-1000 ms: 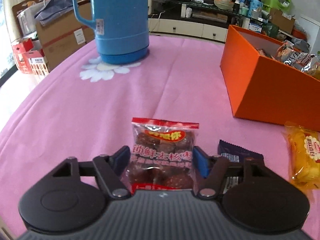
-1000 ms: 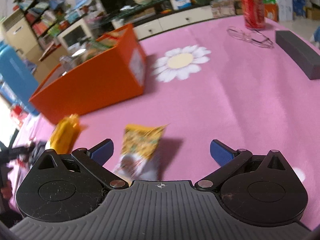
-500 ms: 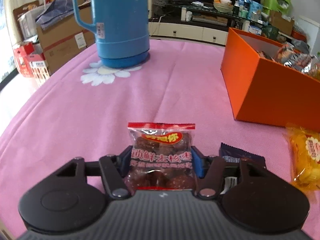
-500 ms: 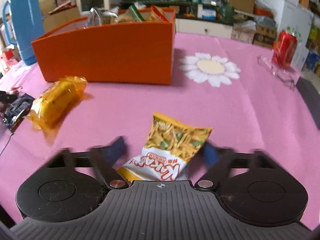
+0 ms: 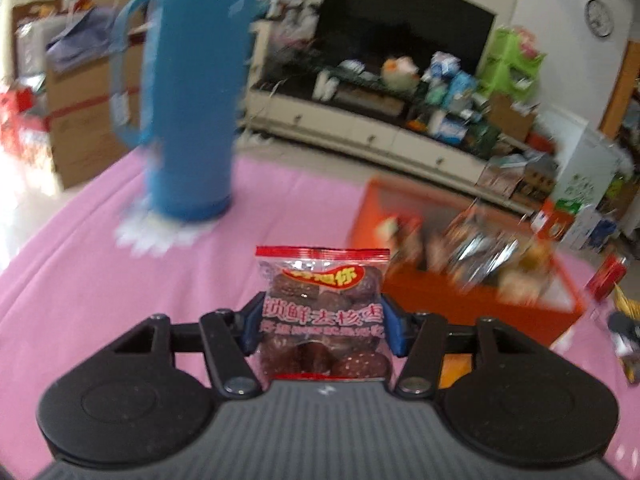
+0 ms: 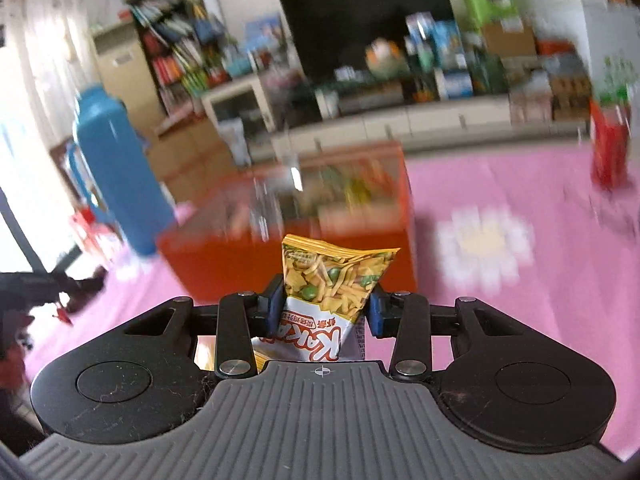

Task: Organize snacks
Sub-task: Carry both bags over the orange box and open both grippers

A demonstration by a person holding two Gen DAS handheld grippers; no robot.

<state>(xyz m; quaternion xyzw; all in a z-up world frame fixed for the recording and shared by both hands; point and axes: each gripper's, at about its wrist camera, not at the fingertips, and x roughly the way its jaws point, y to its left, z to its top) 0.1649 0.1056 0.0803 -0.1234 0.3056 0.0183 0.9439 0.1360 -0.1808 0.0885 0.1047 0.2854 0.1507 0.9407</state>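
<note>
Two packets were in hand, both clear of the pink cloth. Left gripper point(image 5: 322, 330) pinched the clear red-edged pouch of dark dried dates point(image 5: 323, 312) across its middle: lumpy, fairly firm. Right gripper point(image 6: 323, 306) squeezed the yellow crinkly foil bag of pea crisps point(image 6: 328, 284) at its waist: light, slippery, crushable. Orange cardboard box point(image 6: 304, 256) sat just beyond; side grips looked adequate.
</note>
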